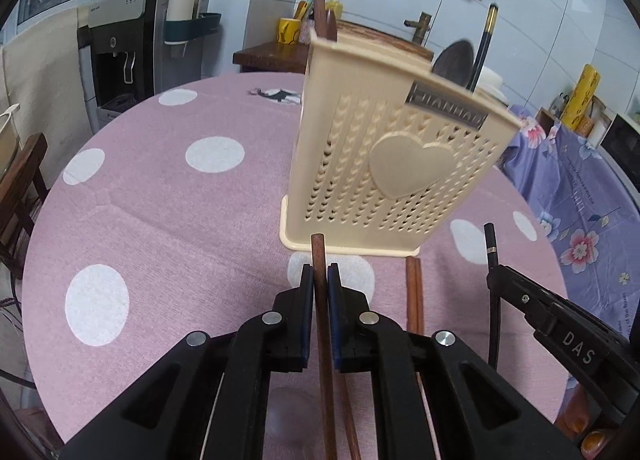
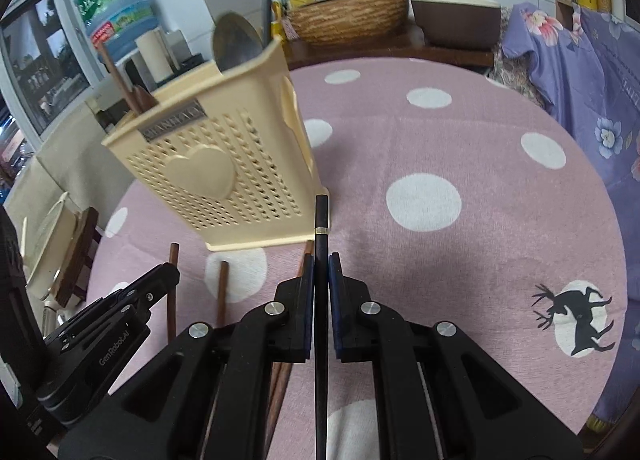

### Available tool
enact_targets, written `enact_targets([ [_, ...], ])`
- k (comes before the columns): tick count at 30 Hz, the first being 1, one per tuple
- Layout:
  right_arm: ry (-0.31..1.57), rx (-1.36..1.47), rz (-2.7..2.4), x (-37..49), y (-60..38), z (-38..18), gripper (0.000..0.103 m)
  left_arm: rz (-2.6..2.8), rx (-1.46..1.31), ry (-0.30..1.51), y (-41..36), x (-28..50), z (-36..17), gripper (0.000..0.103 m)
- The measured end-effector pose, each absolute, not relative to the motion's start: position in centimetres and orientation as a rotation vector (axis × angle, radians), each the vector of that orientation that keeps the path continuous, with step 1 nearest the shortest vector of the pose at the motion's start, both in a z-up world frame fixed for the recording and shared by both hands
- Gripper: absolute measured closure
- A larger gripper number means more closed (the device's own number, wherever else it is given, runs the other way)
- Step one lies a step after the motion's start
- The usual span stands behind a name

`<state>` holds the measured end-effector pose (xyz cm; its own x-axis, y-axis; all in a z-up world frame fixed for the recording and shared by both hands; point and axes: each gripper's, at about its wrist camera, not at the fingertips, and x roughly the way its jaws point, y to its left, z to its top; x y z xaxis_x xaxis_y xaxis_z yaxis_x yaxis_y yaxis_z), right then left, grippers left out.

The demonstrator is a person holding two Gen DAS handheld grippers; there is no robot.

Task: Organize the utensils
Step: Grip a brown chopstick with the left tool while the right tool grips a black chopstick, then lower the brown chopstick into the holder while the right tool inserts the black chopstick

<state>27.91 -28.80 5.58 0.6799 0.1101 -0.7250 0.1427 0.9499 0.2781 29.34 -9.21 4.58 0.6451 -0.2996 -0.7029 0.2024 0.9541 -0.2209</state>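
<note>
While the holder (image 1: 384, 164) stood on the desk (image 1: 168, 220), left gripper (image 1: 320, 280) fingers were clamped on a brown chopstick (image 1: 319, 260), right gripper (image 2: 319, 272) fingers on a black chopstick (image 2: 321, 220), both just before the holder, more brown chopsticks (image 2: 222, 284) lying beneath.

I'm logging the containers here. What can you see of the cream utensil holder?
The cream utensil holder looks like plastic, with perforated walls, a raised heart and a grey name plate on its front. It stands upright on a flat base on the pink dotted tablecloth. A spoon, a black chopstick and brown chopsticks stick out of its top.
</note>
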Motion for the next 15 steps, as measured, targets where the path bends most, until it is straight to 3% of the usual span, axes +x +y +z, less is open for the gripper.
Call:
enact_targets([
  [15, 0.593, 0.270, 0.069, 22.5, -29.9, 15.8, 0.095, -0.343, -0.198, 0.678, -5.8, 26.9, 11.3, 0.095],
])
